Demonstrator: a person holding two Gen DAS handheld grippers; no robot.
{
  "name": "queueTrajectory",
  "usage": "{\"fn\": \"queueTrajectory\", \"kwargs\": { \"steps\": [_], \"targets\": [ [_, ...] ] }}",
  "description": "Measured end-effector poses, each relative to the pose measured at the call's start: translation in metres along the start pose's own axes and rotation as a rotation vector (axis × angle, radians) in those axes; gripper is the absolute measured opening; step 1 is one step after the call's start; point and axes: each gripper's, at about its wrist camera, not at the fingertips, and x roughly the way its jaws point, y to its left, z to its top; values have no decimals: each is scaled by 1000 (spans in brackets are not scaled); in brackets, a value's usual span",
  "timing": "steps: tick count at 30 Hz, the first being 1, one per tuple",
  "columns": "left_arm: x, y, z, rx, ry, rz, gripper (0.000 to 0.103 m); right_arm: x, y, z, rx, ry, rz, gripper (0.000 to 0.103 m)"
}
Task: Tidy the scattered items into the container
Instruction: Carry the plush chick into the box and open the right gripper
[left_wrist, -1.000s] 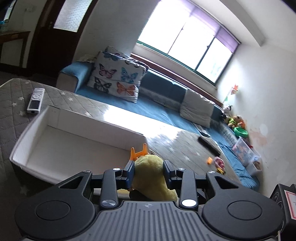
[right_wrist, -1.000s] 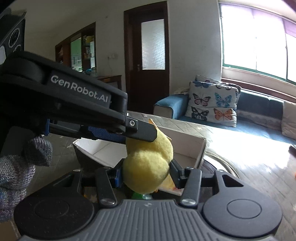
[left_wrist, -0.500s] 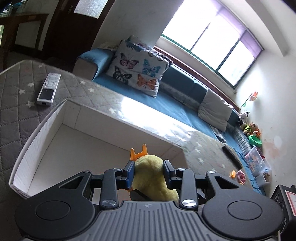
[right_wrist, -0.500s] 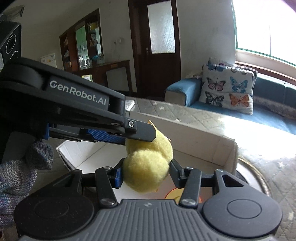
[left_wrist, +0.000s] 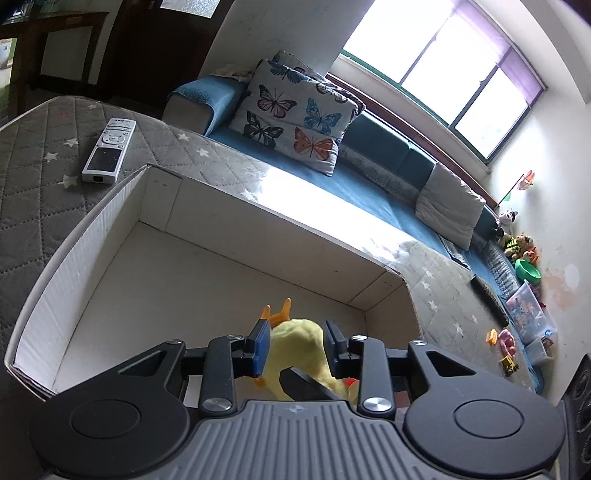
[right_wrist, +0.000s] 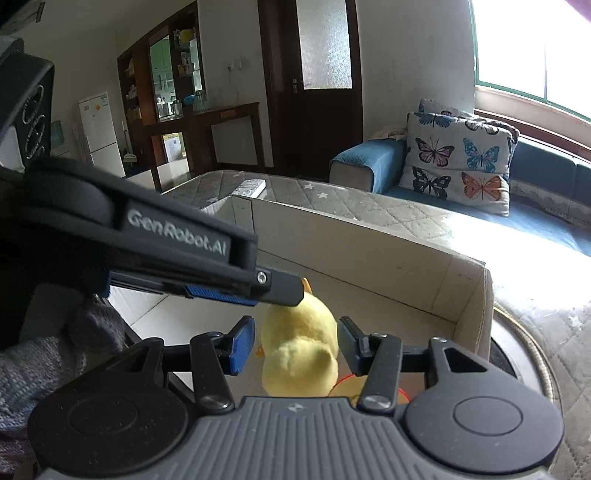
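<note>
Here, over the box:
Left hand-held gripper (left_wrist: 294, 345): pads pinching the yellow duck (left_wrist: 299, 350), held above the box floor.
Right hand-held gripper (right_wrist: 295, 345): fingers spread, a gap on each side of the duck (right_wrist: 299, 354).
Box (left_wrist: 88, 236): white card, open-topped, on the quilted surface (left_wrist: 33, 184).
Remote (left_wrist: 109, 149): on the surface, just beyond the box's far corner.
Cushion (left_wrist: 295, 122): butterfly print, on the blue sofa (left_wrist: 369, 184).

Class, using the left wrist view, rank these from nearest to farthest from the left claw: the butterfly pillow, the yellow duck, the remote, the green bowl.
1. Duck, between the left claw's fingers.
2. Remote, upper left on the quilted top.
3. Butterfly pillow, on the sofa behind.
4. Green bowl, far right by the wall.
</note>
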Motion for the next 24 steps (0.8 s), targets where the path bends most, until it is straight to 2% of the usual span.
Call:
{"fn": "queueTrajectory", "kwargs": {
  "steps": [24],
  "targets": [
    [-44,-32,-22,105,-73,40,34,-55,11,0,-37,-74,-47,51]
  ]
}}
